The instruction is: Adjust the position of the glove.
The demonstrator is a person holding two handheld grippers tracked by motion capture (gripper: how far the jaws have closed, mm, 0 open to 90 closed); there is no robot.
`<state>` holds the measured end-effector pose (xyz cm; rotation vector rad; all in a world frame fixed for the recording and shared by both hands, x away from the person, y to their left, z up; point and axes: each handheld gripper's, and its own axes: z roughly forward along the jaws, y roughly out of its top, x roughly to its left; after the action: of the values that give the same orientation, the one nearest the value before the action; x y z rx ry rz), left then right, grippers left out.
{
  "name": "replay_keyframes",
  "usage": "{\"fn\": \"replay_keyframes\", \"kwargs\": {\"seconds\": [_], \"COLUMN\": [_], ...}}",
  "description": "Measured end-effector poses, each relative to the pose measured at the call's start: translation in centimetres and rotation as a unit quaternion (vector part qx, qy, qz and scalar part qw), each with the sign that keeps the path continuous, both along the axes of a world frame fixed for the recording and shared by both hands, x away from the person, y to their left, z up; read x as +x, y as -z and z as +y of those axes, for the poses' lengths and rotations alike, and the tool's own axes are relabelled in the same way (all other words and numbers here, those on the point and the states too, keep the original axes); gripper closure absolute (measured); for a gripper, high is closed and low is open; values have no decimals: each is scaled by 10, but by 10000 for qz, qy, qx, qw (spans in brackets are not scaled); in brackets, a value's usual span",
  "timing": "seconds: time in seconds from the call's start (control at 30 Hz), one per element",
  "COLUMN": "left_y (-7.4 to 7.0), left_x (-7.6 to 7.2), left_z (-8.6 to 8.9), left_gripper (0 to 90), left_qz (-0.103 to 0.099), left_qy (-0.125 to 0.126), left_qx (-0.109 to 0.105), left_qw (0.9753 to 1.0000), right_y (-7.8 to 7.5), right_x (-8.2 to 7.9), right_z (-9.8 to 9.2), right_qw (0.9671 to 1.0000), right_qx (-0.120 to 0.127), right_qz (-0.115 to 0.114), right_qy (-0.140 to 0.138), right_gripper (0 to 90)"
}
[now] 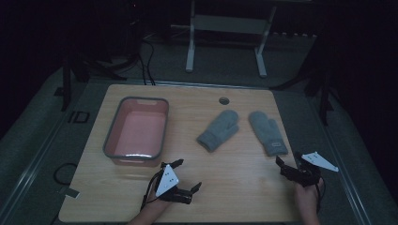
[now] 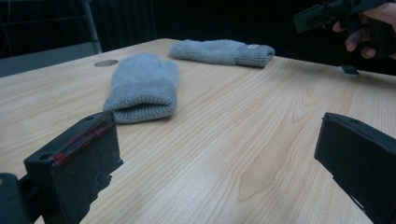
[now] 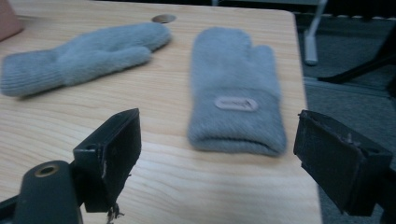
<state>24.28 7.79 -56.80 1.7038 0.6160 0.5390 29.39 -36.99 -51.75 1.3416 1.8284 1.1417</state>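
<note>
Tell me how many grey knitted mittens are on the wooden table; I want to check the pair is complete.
2. One grey knitted mitten lies mid-table, right of the pink plastic tub. The other, labelled mitten lies beside it, ahead of the right gripper. None seems hidden.

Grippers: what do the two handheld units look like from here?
Both are black two-jaw tools. The left gripper and right gripper each carry a pale three-cornered plate, with dark cables trailing. The left jaw pad shows red marks.
</note>
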Motion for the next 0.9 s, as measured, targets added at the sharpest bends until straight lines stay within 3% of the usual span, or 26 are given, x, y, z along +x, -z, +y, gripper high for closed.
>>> {"fn": "replay_keyframes", "kwargs": {"seconds": [0.13, 0.17, 0.23, 0.3, 0.43, 0.63, 0.9], "left_y": [0, 0, 0, 0, 0, 0, 0], "left_x": [0, -1, 0, 0, 0, 0, 0], "left_z": [0, -1, -1, 0, 0, 0, -1], "left_gripper": [4, 4, 4, 4, 4, 4, 4], "left_qz": [-30, -26, -15, 17, 24, 51, 37], "left_qy": [4, 18, 31, 23, 42, 69, 114], "left_qx": [21, 19, 14, -4, -15, -44, -40], "left_qw": [10000, 10000, 10000, 10000, 10000, 10000, 9999], "right_y": [-8, -11, -13, -19, -24, -27, -26], "right_x": [12, 19, 21, 31, 43, 61, 88], "right_z": [9, 13, 16, 28, 40, 65, 95], "right_qw": [9995, 9987, 9985, 9994, 9960, 9934, 9918], "right_qx": [-18, 80, 157, 104, 388, 316, 27], "right_qz": [218, 288, 263, 225, 274, 219, 164], "right_qy": [-239, -403, -442, -255, -759, -1085, -1269], "right_gripper": [147, 135, 134, 133, 132, 132, 148]}}
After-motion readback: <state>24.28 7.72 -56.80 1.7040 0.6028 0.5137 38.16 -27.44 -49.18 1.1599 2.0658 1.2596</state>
